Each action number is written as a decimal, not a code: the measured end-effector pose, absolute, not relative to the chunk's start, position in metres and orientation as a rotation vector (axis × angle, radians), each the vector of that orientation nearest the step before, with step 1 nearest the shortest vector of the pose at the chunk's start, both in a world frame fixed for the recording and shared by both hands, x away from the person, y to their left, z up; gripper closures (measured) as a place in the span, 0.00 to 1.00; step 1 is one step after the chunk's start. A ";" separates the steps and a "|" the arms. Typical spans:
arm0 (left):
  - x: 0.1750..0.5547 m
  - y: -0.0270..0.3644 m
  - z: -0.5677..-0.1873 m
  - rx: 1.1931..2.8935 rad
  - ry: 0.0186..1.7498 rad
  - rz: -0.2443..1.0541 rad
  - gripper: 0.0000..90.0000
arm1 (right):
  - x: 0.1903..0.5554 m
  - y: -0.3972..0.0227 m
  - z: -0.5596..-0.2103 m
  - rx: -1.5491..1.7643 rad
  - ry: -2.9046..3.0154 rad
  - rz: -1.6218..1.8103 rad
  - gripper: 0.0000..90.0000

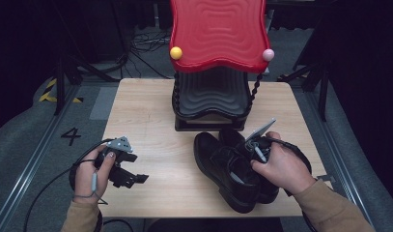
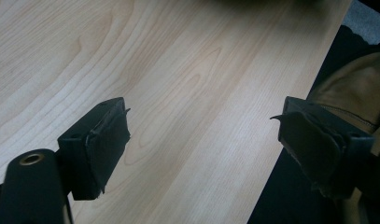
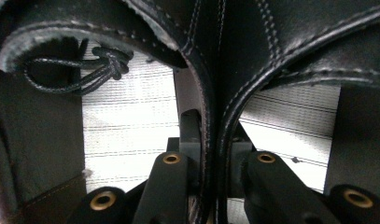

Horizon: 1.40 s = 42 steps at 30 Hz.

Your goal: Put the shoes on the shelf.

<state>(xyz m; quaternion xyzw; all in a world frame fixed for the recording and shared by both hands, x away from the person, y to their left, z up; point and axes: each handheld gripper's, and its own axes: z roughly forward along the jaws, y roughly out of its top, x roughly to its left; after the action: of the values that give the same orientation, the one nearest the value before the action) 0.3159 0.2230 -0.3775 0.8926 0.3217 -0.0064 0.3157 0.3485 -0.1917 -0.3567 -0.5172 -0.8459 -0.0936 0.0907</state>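
Note:
Two black leather lace-up shoes (image 1: 223, 169) rest side by side on the right of the wooden table (image 1: 150, 121). My right gripper (image 1: 256, 147) reaches into them from above and is shut on their two inner collars pressed together. In the right gripper view the jaws pinch both stitched collar walls (image 3: 211, 140) at the centre, with a knotted lace (image 3: 99, 67) at upper left. My left gripper (image 1: 138, 168) is held low over the table's front left, open, with nothing between its pads (image 2: 106, 144), just bare wood (image 2: 178, 70).
A shoe rack stands at the table's back centre, with a red wavy top shelf (image 1: 218, 34), a black wavy lower shelf (image 1: 211, 94), and a yellow ball (image 1: 175, 52) and a pink ball (image 1: 267, 54) on its corners. A tan sleeve (image 2: 360, 88) lies past the table's front edge.

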 end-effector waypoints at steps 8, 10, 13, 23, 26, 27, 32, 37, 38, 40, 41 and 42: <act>0.315 0.224 -0.377 2.347 0.848 -0.016 0.19 | 0.343 -0.194 -0.331 -1.520 -2.541 -0.277 0.91; 0.315 0.224 -0.377 2.348 0.848 -0.016 0.19 | 0.342 -0.196 -0.325 -1.526 -2.547 -0.281 0.91; 0.315 0.224 -0.377 2.348 0.848 -0.018 0.19 | 0.342 -0.198 -0.316 -1.527 -2.549 -0.282 0.91; 0.313 0.226 -0.375 2.339 0.853 -0.008 0.19 | 0.341 -0.203 -0.280 -1.530 -2.567 -0.301 0.91; 0.313 0.226 -0.375 2.340 0.850 -0.007 0.19 | 0.341 -0.204 -0.270 -1.526 -2.570 -0.307 0.91; 0.313 0.226 -0.375 2.336 0.855 -0.012 0.19 | 0.341 -0.204 -0.267 -1.529 -2.571 -0.314 0.91; 0.313 0.227 -0.375 2.335 0.855 -0.012 0.19 | 0.341 -0.206 -0.250 -1.523 -2.576 -0.343 0.91; 0.312 0.227 -0.375 2.334 0.855 -0.007 0.19 | 0.343 -0.208 -0.234 -1.522 -2.583 -0.371 0.91; 0.312 0.227 -0.374 2.332 0.860 -0.011 0.19 | 0.344 -0.209 -0.231 -1.517 -2.582 -0.380 0.91; 0.312 0.228 -0.374 2.333 0.853 -0.006 0.19 | 0.345 -0.209 -0.224 -1.521 -2.588 -0.386 0.91; 0.312 0.228 -0.374 2.331 0.856 -0.009 0.19 | 0.346 -0.209 -0.220 -1.525 -2.598 -0.379 0.91; 0.312 0.229 -0.374 2.331 0.856 -0.008 0.19 | 0.346 -0.209 -0.216 -1.529 -2.607 -0.380 0.91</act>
<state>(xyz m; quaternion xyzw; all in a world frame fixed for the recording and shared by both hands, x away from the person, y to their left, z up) 0.3119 0.2287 -0.3744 0.8883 0.3263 -0.0030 0.3231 0.3455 -0.2088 -0.2162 -0.5013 -0.8549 -0.1248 0.0477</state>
